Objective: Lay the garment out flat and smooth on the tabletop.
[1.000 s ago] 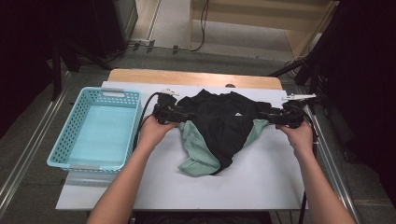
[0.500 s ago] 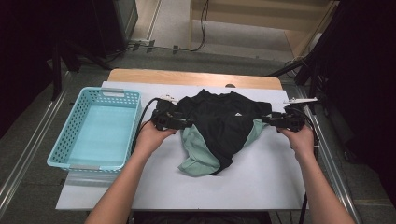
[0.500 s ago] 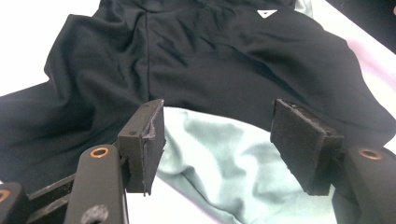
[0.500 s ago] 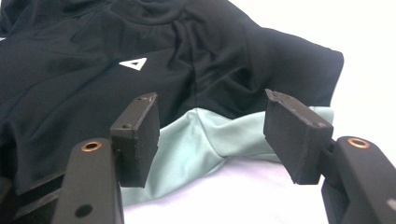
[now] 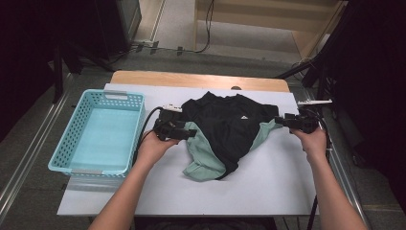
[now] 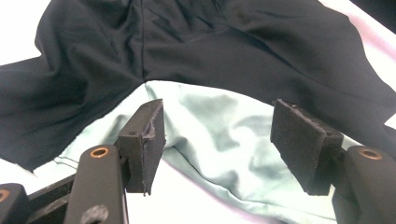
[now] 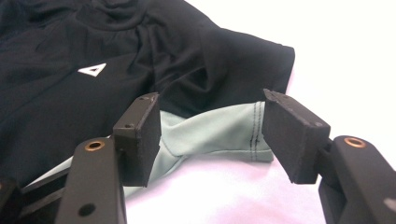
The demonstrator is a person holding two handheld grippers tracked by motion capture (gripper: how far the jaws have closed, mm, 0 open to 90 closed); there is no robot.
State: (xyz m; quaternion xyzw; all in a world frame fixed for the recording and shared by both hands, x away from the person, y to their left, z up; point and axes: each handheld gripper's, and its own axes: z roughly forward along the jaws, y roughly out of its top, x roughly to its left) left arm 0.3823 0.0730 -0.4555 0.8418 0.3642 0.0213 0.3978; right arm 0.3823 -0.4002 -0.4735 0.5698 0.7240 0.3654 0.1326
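Two hand-held grippers, left (image 5: 184, 132) and right (image 5: 282, 121), jaws apart holding nothing, flank the black-and-mint shirt (image 5: 225, 132) just right of the basket (image 5: 98, 132): light, limp, slippery; pinch mint sleeve hems.

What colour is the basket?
Light blue basket, clearest in the high view.
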